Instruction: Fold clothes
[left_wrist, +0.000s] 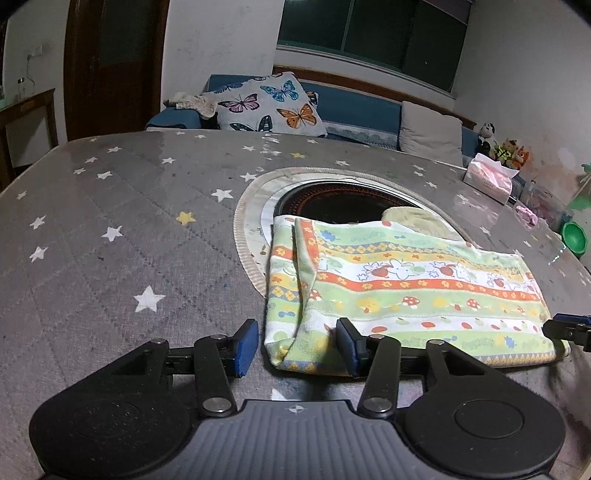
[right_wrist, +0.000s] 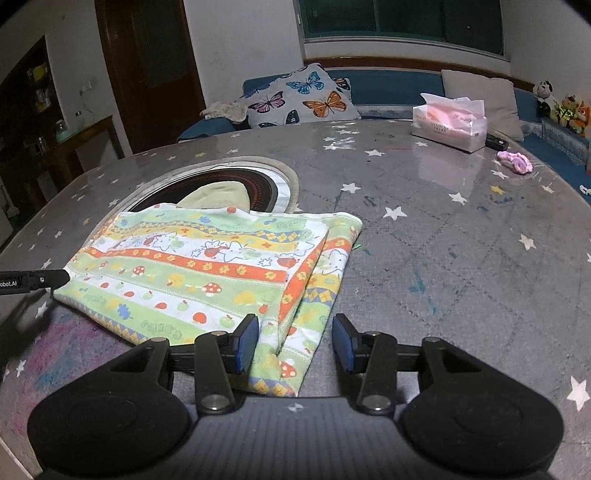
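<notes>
Folded cloth (left_wrist: 399, 291) hides near half of round burner (left_wrist: 332, 201); yellow rag (right_wrist: 218, 195) partly buried.

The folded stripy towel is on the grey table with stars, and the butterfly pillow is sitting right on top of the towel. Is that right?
Not quite. The butterfly pillow isn't on the towel; it sits on the blue sofa behind the table, well apart from it. The right wrist view shows this clearly. The rest is right: the folded striped towel lies on the grey star-patterned table.
</notes>
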